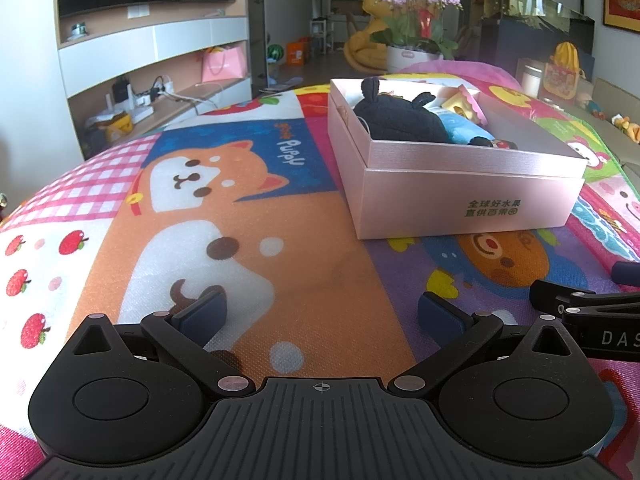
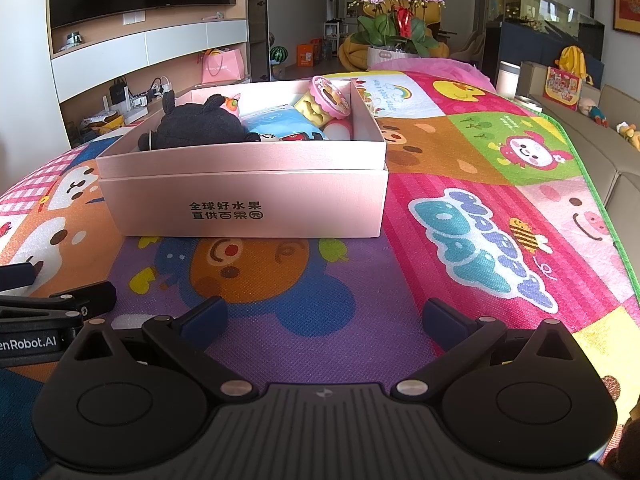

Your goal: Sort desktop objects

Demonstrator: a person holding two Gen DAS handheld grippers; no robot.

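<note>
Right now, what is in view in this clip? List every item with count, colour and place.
box: one, pink, open, on the mat
plush toy: one, black, inside the box at its left
pouch: one, light blue, inside the box, middle
round toy: one, pink and yellow, inside the box at its right
play mat: one, multicoloured cartoon print, covering the surface
orchid pot: one, purple flowers, beyond the mat's far end
left claw: open, holding nothing, above the mat
right claw: open, holding nothing, above the mat
</note>
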